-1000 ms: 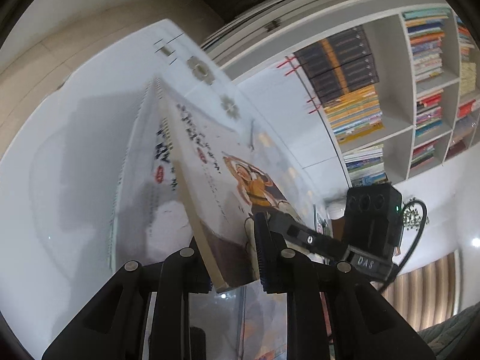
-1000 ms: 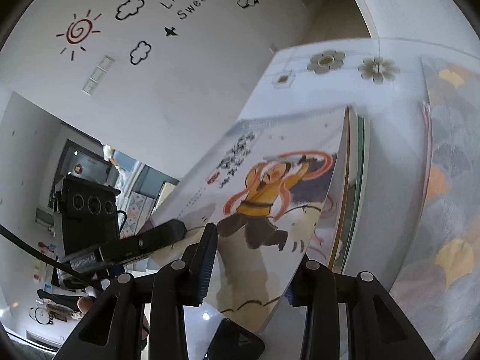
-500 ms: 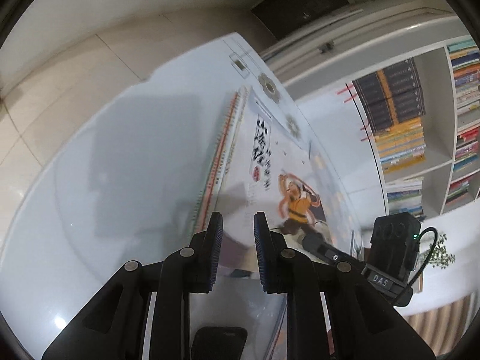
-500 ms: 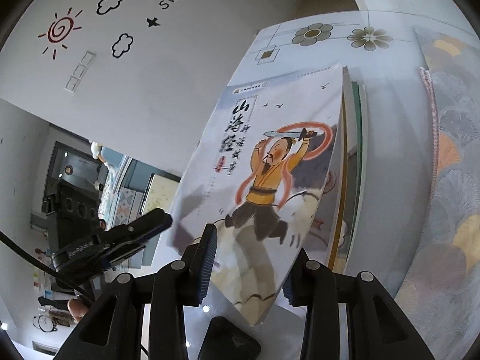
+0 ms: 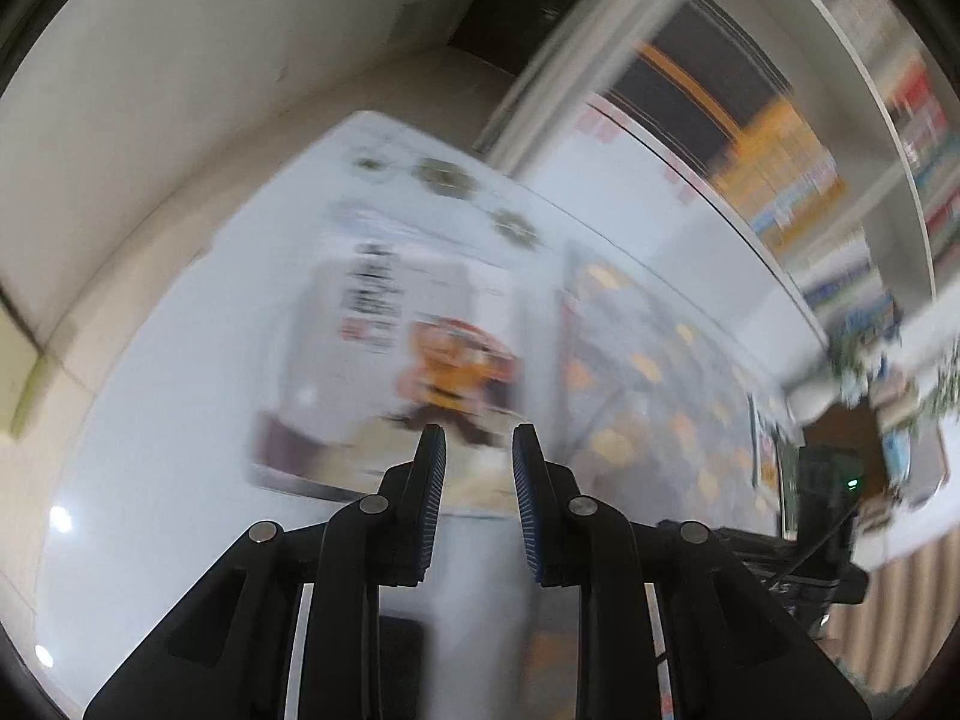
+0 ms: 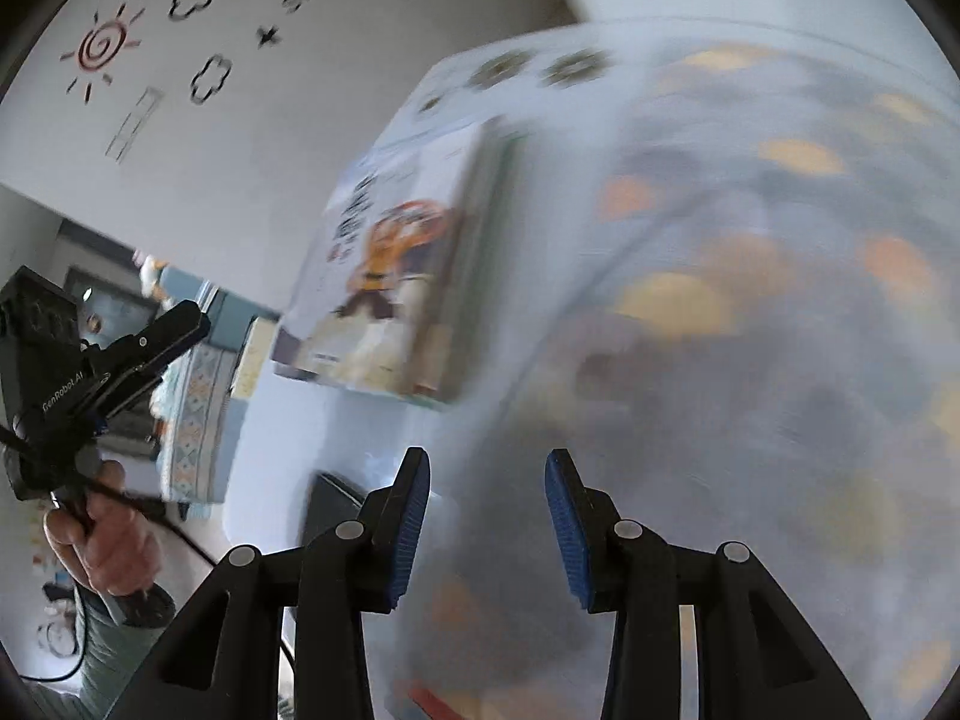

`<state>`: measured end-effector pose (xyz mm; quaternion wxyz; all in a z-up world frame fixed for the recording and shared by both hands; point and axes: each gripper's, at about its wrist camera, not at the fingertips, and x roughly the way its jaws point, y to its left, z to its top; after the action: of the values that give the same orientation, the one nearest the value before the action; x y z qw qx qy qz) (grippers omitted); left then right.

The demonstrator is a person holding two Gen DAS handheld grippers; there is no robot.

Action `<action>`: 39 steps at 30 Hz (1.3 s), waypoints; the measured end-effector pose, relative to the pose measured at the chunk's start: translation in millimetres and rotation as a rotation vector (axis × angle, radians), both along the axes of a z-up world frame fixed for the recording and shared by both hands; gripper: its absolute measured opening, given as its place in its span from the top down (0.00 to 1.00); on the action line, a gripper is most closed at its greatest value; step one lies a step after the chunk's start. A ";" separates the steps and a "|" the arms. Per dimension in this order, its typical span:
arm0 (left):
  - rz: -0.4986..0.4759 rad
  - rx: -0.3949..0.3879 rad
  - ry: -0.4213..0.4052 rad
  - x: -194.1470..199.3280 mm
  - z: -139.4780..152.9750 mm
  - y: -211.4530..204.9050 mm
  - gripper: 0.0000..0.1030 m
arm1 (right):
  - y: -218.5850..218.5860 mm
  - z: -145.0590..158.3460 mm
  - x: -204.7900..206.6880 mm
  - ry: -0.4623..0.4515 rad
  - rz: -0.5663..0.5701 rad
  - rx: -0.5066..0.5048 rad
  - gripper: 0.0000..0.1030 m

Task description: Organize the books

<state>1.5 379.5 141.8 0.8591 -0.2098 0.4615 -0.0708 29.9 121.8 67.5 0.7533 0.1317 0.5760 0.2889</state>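
A picture book with an orange-clad figure on its cover (image 5: 414, 354) lies flat on top of a small stack on the white table (image 5: 150, 450); it also shows in the right wrist view (image 6: 390, 276). My left gripper (image 5: 478, 450) is open and empty, just in front of the book's near edge. My right gripper (image 6: 487, 474) is open and empty, held back from the stack over the table. The left gripper also shows in the right wrist view (image 6: 150, 342), held in a hand. Both views are blurred by motion.
A patterned cloth with orange and grey fan shapes (image 6: 750, 300) covers the table to the right of the stack. A white bookcase full of books (image 5: 810, 138) stands behind the table. A white wall with sun and cloud stickers (image 6: 150, 48) is at the left.
The book was held upright, then laid flat on the stack and let go. Both grippers have pulled back from it and both cameras are swinging.
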 end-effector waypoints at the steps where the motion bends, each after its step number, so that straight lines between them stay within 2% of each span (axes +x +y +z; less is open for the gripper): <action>1: -0.022 0.013 0.000 0.1 4.9 -22.4 0.73 | -24.1 6.9 -6.9 -0.012 -0.027 -0.005 0.59; 3: -0.070 0.050 -0.003 -0.2 15.0 -72.9 0.66 | -65.8 18.9 -17.4 -0.038 -0.075 -0.008 0.50; 4: -0.091 0.065 -0.008 -0.8 19.2 -94.1 0.57 | -89.5 27.0 -23.6 -0.059 -0.099 -0.004 0.46; 5: -0.120 0.078 -0.015 -1.9 24.4 -122.6 0.51 | -116.1 36.4 -29.9 -0.085 -0.126 -0.004 0.44; 6: -0.146 0.078 -0.025 -2.4 29.0 -150.5 0.41 | -143.8 45.8 -35.9 -0.109 -0.155 -0.013 0.43; 7: -0.182 0.067 -0.039 -2.8 33.2 -180.1 0.39 | -171.5 54.7 -41.9 -0.133 -0.186 -0.031 0.43; 9: -0.259 0.048 -0.051 -3.5 39.2 -228.8 0.39 | -222.0 66.7 -51.3 -0.166 -0.247 -0.059 0.40; 11: -0.339 0.039 -0.046 -0.1 40.3 -287.4 0.39 | -281.6 74.0 -65.9 -0.188 -0.344 -0.072 0.22; 12: -0.371 0.034 -0.044 1.8 40.5 -313.2 0.39 | -313.7 72.9 -74.8 -0.189 -0.403 -0.064 0.20; 16: -0.504 -0.019 -0.020 8.3 33.1 -419.0 0.39 | -424.3 55.8 -105.3 -0.131 -0.599 -0.029 0.20; 21: -0.596 -0.050 0.049 16.7 16.7 -513.5 0.39 | -528.6 51.2 -130.5 -0.121 -0.794 -0.002 0.22; 24: -0.624 -0.034 0.093 26.3 3.2 -547.1 0.39 | -566.5 47.9 -127.6 -0.127 -0.854 -0.027 0.25; 25: -0.634 -0.019 0.108 30.4 -2.0 -556.4 0.39 | -576.3 44.2 -125.7 -0.128 -0.864 -0.032 0.29; 26: -0.644 -0.005 0.117 32.1 -7.0 -566.1 0.39 | -585.6 38.6 -120.8 -0.127 -0.874 -0.038 0.37; 30: -0.678 0.033 0.137 44.5 -24.6 -592.6 0.43 | -608.8 9.9 -88.0 -0.085 -0.875 -0.088 0.51; 35: -0.676 0.036 0.170 68.1 -48.2 -613.3 0.50 | -618.9 -20.3 -42.9 -0.044 -0.839 -0.104 0.51; 39: -0.663 0.027 0.196 85.1 -62.3 -622.9 0.52 | -622.5 -35.4 -16.3 -0.023 -0.809 -0.128 0.51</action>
<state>86.6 -243.4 79.5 0.7437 -0.0426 0.5857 -0.3195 13.6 -500.7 32.1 0.8191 0.2971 0.4863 -0.0658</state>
